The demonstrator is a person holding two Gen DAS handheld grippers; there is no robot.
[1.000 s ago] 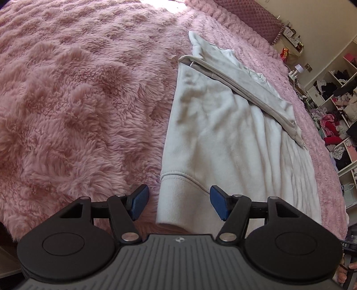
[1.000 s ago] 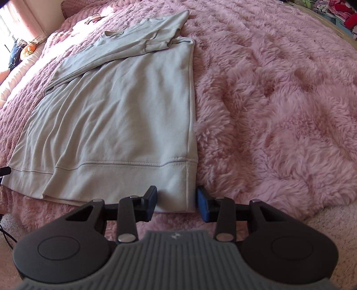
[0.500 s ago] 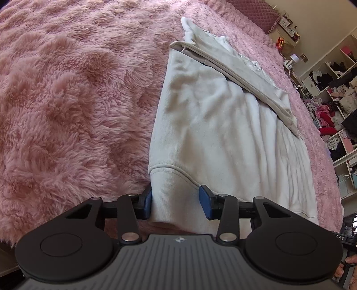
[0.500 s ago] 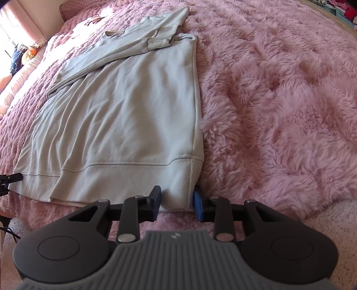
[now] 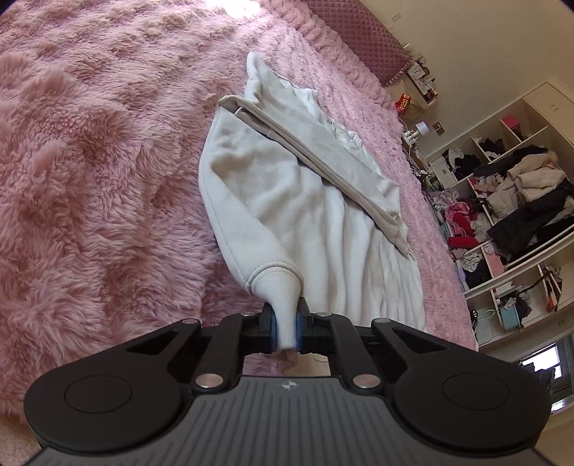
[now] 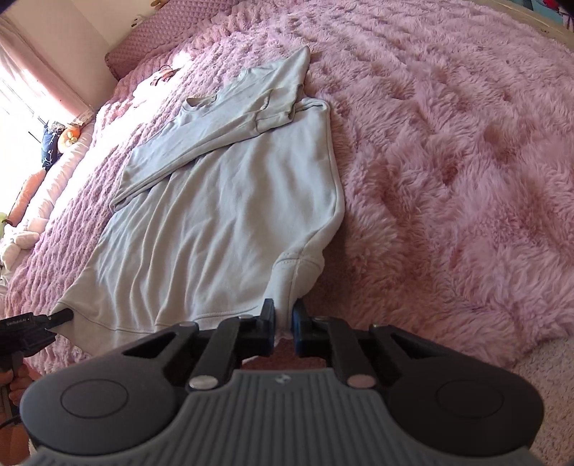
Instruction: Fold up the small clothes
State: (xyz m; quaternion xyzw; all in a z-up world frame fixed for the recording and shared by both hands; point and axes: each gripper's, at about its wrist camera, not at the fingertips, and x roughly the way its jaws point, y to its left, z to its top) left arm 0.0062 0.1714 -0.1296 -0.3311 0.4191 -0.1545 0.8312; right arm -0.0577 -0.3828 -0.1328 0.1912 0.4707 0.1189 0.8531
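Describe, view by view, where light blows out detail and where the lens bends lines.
Left wrist view: sunlight washes out the blanket at the top; shelves bow. Right wrist view: window glare at left bleaches the bedding; the sweatshirt stays evenly lit.

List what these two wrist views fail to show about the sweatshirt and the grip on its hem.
- Left wrist: the hem corner of the sweatshirt runs between the left gripper fingers; how deep is hidden.
- Right wrist: the right gripper body covers the hem edge under it.
- Both views: the sweatshirt's underside lies against the pink blanket.
- Left wrist: the shelf clutter is too small to identify.
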